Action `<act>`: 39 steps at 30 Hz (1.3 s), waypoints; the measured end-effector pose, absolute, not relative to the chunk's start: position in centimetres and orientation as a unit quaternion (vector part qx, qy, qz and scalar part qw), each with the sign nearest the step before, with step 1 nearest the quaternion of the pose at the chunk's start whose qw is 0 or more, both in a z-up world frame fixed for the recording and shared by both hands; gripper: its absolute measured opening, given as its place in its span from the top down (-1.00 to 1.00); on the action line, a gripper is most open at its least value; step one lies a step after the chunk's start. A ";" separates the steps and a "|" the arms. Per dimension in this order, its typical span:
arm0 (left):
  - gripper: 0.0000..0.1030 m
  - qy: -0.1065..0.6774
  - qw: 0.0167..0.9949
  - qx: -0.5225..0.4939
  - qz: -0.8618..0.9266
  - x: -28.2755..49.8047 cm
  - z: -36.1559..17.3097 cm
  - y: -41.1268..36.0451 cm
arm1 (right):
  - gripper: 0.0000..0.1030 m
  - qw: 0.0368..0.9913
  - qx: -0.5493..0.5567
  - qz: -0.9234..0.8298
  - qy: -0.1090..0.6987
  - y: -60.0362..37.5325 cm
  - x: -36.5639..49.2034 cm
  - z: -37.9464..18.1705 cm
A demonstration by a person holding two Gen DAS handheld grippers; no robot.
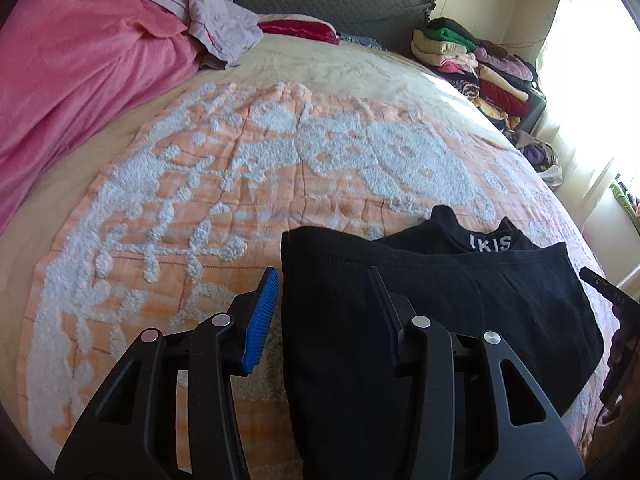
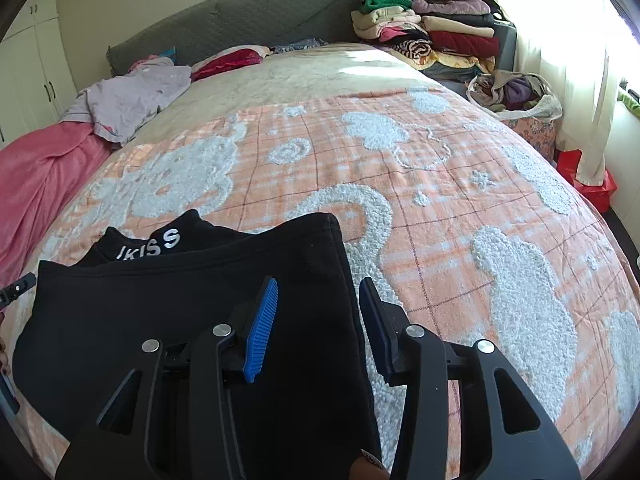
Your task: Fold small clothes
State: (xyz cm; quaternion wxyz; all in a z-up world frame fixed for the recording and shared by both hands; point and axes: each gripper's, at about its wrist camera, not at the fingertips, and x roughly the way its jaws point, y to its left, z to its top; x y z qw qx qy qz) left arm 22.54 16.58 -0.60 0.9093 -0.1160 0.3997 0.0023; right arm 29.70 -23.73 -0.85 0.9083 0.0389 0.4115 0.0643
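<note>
A black garment [image 1: 420,300] with white letters on its waistband lies folded over on the orange and white blanket [image 1: 200,184]. My left gripper [image 1: 324,300] is open, its jaws straddling the garment's left edge just above the cloth. In the right wrist view the same garment [image 2: 192,300] lies at the lower left. My right gripper [image 2: 320,304] is open, its jaws straddling the garment's right edge. The other gripper's tip [image 1: 608,292] shows at the right edge of the left wrist view.
A pink blanket [image 1: 72,80] and a lilac garment [image 1: 220,20] lie at the bed's far left. A stack of folded clothes [image 2: 432,28] sits beside the grey headboard [image 2: 240,20]. A bag of clothes [image 2: 516,92] stands by the window.
</note>
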 end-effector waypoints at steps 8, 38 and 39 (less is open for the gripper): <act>0.29 0.414 0.903 -0.115 -0.003 23.1 -1.5 16.2 | 0.19 0.892 0.072 0.080 0.439 -24.2 31.7 -2.4; 0.93 0.382 0.923 -0.028 0.029 23.9 -1.1 14.1 | 0.89 0.909 0.089 0.055 0.404 -25.9 30.9 -2.7; 0.92 0.384 0.922 -0.028 0.030 23.9 -1.3 14.1 | 0.89 0.908 0.092 0.054 0.406 -25.9 30.9 -3.0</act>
